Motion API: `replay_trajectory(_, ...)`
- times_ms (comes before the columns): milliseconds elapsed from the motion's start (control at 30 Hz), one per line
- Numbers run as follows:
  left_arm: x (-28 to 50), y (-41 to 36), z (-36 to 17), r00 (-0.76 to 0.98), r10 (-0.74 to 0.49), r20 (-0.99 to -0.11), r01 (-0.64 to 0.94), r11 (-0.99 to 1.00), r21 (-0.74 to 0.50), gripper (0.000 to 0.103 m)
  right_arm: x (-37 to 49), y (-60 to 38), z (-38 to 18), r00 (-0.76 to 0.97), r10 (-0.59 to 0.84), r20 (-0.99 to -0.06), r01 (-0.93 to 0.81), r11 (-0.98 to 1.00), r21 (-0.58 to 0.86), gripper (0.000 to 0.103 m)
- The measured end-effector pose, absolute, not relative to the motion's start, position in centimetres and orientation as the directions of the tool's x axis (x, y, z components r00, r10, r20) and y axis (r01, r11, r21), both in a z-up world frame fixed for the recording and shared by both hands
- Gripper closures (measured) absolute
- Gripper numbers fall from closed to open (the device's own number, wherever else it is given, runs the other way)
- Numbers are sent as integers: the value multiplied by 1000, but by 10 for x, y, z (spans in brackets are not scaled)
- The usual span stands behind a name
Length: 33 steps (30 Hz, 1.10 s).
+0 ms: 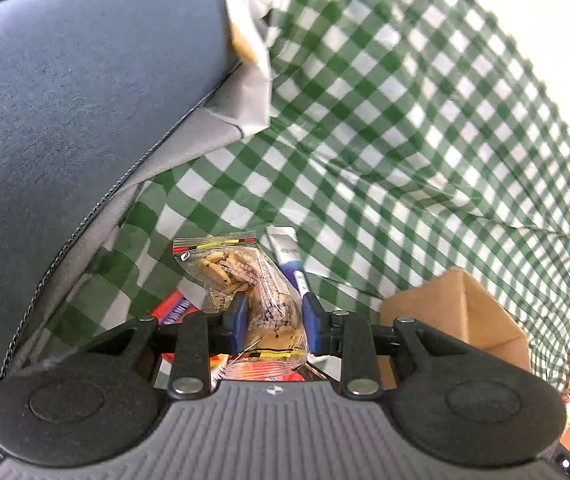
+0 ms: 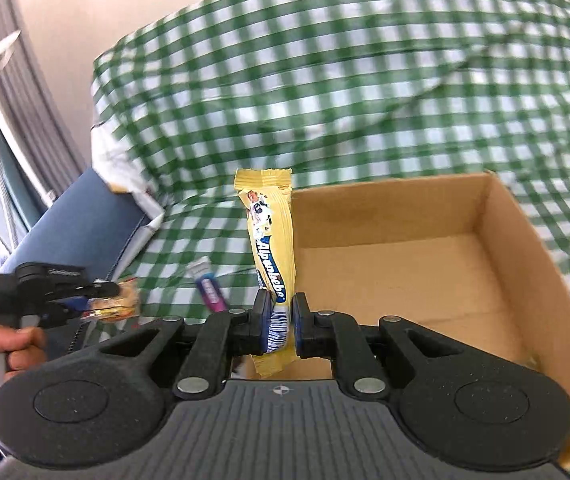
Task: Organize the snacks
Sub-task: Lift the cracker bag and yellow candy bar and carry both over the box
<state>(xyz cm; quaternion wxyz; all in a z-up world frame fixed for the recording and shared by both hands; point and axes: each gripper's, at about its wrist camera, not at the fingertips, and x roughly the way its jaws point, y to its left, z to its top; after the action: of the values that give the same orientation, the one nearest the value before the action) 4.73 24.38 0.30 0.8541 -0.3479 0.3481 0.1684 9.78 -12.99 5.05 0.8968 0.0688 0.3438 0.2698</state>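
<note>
Snacks: we are seeing them split between our two grippers and the checked cloth (image 2: pixel 325 80), with the cardboard box (image 2: pixel 497 240) sitting just right of our right gripper.
Checked cloth: we are looking at green and white fabric spreading far ahead of both tools, rumpled and blurred in the right wrist view.
Blue cushion: (image 1: pixel 77 120) it is filling the space left of and above our left gripper.
Cardboard box: it is lying open on the cloth, its floor bare where we can see it, its left wall just behind the yellow bar (image 2: pixel 271 248).
Yellow bar: we are holding it upright in the right gripper (image 2: pixel 279 326), the pads clenched on its lower end, its top standing beside the box's left wall.
Cookie bag: (image 1: pixel 245 276) we are gripping this clear bag in the left gripper (image 1: pixel 273 322), the blue pads pressing its sides, the bag stretching ahead of the fingertips.
White and blue packet: (image 1: pixel 289 256) it is lying just ahead and right of the cookie bag.
Red packet: (image 1: pixel 173 308) it is peeking out left of the left pad.
Purple packet: (image 2: pixel 209 284) it is resting on the cloth, left of the right gripper.
</note>
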Motion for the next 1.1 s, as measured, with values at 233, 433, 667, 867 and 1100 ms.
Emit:
replay_trajectory(233, 32, 198, 16, 740, -9, -673, -436, 756, -488, 71, 91, -192, 33, 687, 514, -513, -387, 857, 340, 91)
replay_trajectory(433, 39, 161, 19, 762, -23, -647, -358, 818, -450, 71, 80, -212, 40, 731, 527, -434, -400, 846, 352, 91)
replay_trajectory(667, 44, 145, 19, 778, -28, -627, -311, 851, -424, 71, 80, -212, 36, 760, 459, -461, -395, 889, 233, 91)
replay_trajectory(867, 49, 140, 17, 779, -37, -626, -299, 855, -423, 71, 80, -211, 35, 779, 418, -467, -382, 908, 174, 91)
replay_trajectory(1100, 48, 131, 23, 815, -49, -577, -245, 874, -419, 71, 80, -206, 33, 788, 404, -465, -387, 912, 138, 91)
